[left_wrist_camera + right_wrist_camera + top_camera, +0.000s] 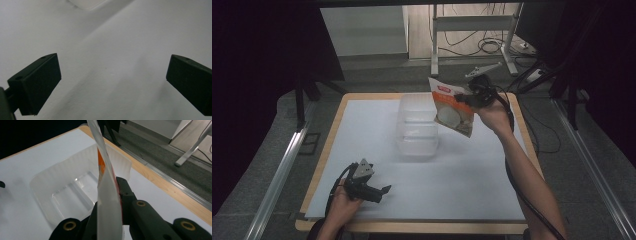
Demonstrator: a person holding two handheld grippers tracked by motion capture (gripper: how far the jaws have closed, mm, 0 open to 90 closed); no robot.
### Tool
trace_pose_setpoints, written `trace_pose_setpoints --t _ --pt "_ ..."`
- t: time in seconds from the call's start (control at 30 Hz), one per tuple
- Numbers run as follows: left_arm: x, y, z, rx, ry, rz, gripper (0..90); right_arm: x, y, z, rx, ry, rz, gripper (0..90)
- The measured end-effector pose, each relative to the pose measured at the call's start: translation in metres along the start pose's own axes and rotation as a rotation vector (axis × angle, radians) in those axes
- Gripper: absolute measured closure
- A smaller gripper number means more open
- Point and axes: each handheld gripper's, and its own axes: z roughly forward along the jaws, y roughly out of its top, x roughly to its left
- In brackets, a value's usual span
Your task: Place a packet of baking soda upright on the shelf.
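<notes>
The snack pouch [452, 106] hangs in the air at the far right part of the table [472, 200], just beside and partly over the right rim of the clear plastic container [417, 127]; its long axis runs from the upper left corner, which points away from the person, down to the lower right corner, which tilts toward the table; the flat printed face is turned toward the high view; the pouch is white along the top edge with a red label, orange across the middle, and carries a pale round picture lower down; its text is too small to read. The right gripper [469, 97] is clamped on the pouch at its right edge, held up by the right hand [492, 116]; in the right gripper view the pouch [108, 202] is seen edge-on, a thin pale strip with an orange and red streak, pinched between the two black jaws; the container [75, 192] lies below and beyond it, open at the top, with ribbed translucent walls. The left gripper [372, 191] rests low at the near left of the table in the left hand [343, 202]; its jaws stand wide apart, with nothing between them but the white table surface [120, 75].
</notes>
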Motion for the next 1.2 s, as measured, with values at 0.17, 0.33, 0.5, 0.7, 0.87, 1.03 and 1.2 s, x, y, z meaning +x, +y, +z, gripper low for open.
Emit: trace_pose_setpoints --t 0.17,0.33,0.5,0.7,0.87,1.03,1.2 --pt "0.0 0.0 0.0 0.002 -0.001 0.001 0.0 0.001 0.007 0.012 -0.003 0.015 -0.002 88.5" --pt "0.0 0.0 0.0 0.002 0.0 0.001 0.0 0.003 0.015 0.025 -0.003 0.029 -0.007 88.5" --pt "0.0 0.0 0.0 0.004 0.0 0.003 0.0 0.007 0.025 0.04 0.0 0.046 -0.016 88.5" --pt "0.0 0.0 0.001 0.003 0.0 -0.001 0.0 0.011 0.034 0.06 0.0 0.063 -0.027 88.5" --pt "0.0 0.0 0.001 0.005 0.0 0.003 0.0 0.017 0.044 0.082 0.002 0.077 -0.041 88.5" --pt "0.0 0.0 0.001 0.011 0.001 0.01 0.0 0.025 0.051 0.099 0.008 0.091 -0.059 88.5" --pt "-0.001 0.0 0.001 0.013 0.003 0.014 0.0 0.03 0.053 0.113 0.016 0.105 -0.065 88.5"
